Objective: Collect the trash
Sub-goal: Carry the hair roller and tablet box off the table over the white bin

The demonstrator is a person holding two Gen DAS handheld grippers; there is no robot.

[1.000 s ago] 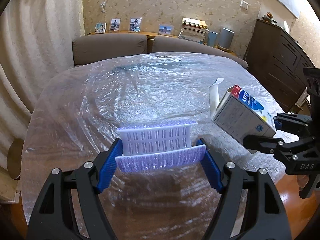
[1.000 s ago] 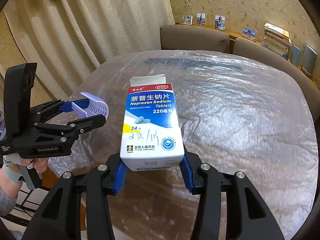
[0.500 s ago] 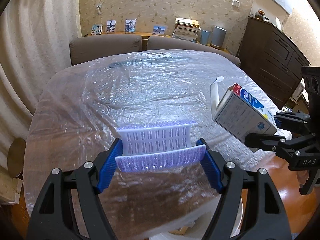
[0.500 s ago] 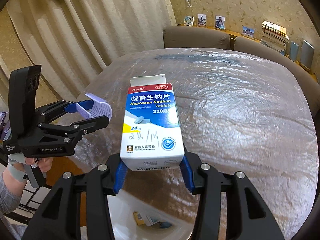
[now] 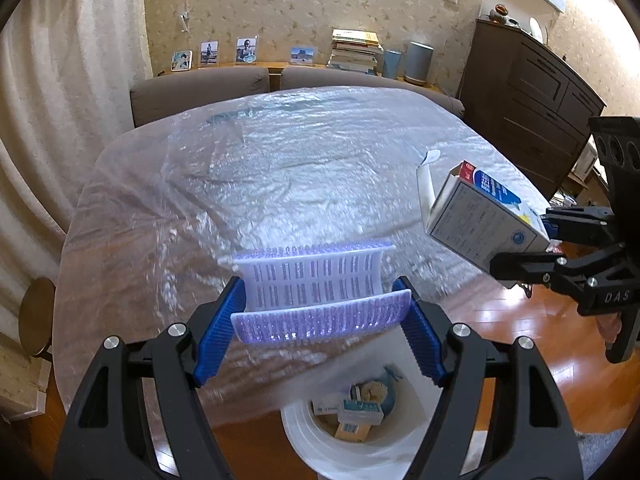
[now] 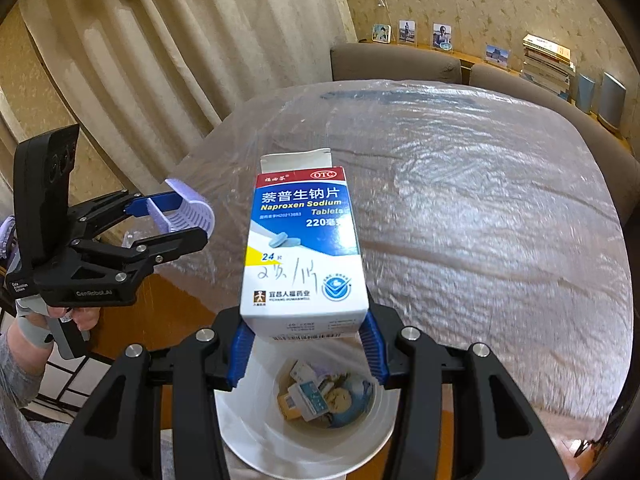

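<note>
My left gripper is shut on a bent pale purple plastic mesh piece, held in the air above the near table edge; it also shows in the right wrist view. My right gripper is shut on a white and blue Naproxen medicine box with its top flap open, seen from the side in the left wrist view. A white trash bin with several discarded boxes inside stands on the floor right below both grippers, also in the left wrist view.
A round table covered in clear plastic film lies ahead. Brown sofas stand behind it, a dark cabinet at the right, curtains at the left. A round stool stands by the table's left edge.
Both grippers have drawn back from over the table to above the floor. The white bin has come into view below them. Both keep their hold.
</note>
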